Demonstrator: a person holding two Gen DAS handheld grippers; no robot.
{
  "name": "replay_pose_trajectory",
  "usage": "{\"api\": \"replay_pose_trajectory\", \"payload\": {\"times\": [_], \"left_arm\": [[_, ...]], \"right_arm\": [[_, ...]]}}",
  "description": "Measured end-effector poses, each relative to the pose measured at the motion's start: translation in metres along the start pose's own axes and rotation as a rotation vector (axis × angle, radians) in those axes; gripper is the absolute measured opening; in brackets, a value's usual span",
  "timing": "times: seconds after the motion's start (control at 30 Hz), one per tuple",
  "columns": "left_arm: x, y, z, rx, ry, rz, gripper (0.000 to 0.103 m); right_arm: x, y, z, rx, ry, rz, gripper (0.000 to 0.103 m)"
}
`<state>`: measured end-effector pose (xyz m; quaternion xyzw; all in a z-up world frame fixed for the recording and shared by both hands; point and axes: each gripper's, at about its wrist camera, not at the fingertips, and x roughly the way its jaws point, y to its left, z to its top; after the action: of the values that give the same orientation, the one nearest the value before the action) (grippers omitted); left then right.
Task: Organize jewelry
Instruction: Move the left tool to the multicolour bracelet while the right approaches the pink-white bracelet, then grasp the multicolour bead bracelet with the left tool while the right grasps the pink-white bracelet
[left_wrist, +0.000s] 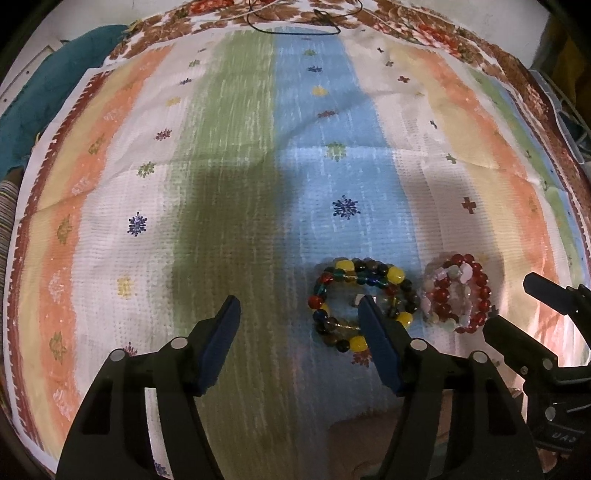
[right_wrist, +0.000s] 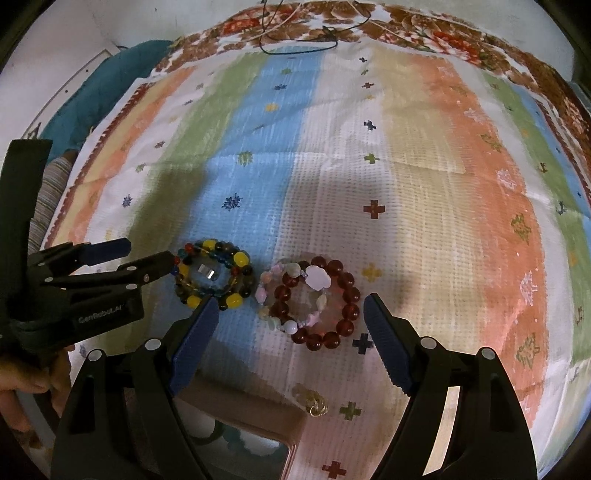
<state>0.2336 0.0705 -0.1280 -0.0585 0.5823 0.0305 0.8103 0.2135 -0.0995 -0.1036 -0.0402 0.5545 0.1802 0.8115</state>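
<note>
Bracelets: two piles (right_wrist: 213, 275) (right_wrist: 308, 304); one gold trinket (right_wrist: 317, 405).

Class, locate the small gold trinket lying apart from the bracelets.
In the right wrist view, the gold trinket lies on the cloth below the red bracelet, between the right gripper fingers.

open cloth (left_wrist: 229, 155) beyond bracelets (left_wrist: 364, 302)

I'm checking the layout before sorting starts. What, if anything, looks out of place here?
Mostly tidy: two bracelet piles, the multicolour pile and the red and pastel pile, sit side by side on the striped cloth. One small gold piece lies alone nearer the camera, apart from them, and a dark cord trails at the far edge.
</note>
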Motion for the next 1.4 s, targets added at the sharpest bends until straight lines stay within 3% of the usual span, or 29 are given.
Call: {"api": "replay_pose_trajectory", "payload": {"times": [0.53,0.6,0.93,1.07,1.17,1.23,1.3,1.4], "left_arm": [[0.022,-0.004,0.005,0.034,0.04,-0.01,0.044],[0.024,-0.004,0.005,0.036,0.042,-0.01,0.042],[0.039,-0.007,0.007,0.053,0.065,-0.016,0.025],[0.038,-0.012,0.007,0.063,0.067,-0.035,0.012],[0.036,-0.015,0.006,0.074,0.062,-0.032,0.012],[0.036,-0.016,0.007,0.069,0.058,-0.035,0.011],[0.035,-0.017,0.008,0.061,0.054,-0.035,0.009],[0.03,-0.015,0.006,0.056,0.046,-0.031,0.009]], "right_arm": [[0.022,0.002,0.012,-0.02,0.024,-0.02,0.081],[0.026,0.003,0.013,-0.023,0.032,-0.02,0.074],[0.043,0.003,0.019,-0.023,0.058,-0.027,0.067],[0.05,0.002,0.018,-0.024,0.076,-0.025,0.056],[0.053,0.002,0.017,-0.024,0.079,-0.03,0.052],[0.053,0.001,0.017,-0.025,0.077,-0.039,0.045],[0.053,-0.002,0.017,-0.023,0.077,-0.045,0.03],[0.054,-0.005,0.016,-0.016,0.079,-0.037,0.02]]}}
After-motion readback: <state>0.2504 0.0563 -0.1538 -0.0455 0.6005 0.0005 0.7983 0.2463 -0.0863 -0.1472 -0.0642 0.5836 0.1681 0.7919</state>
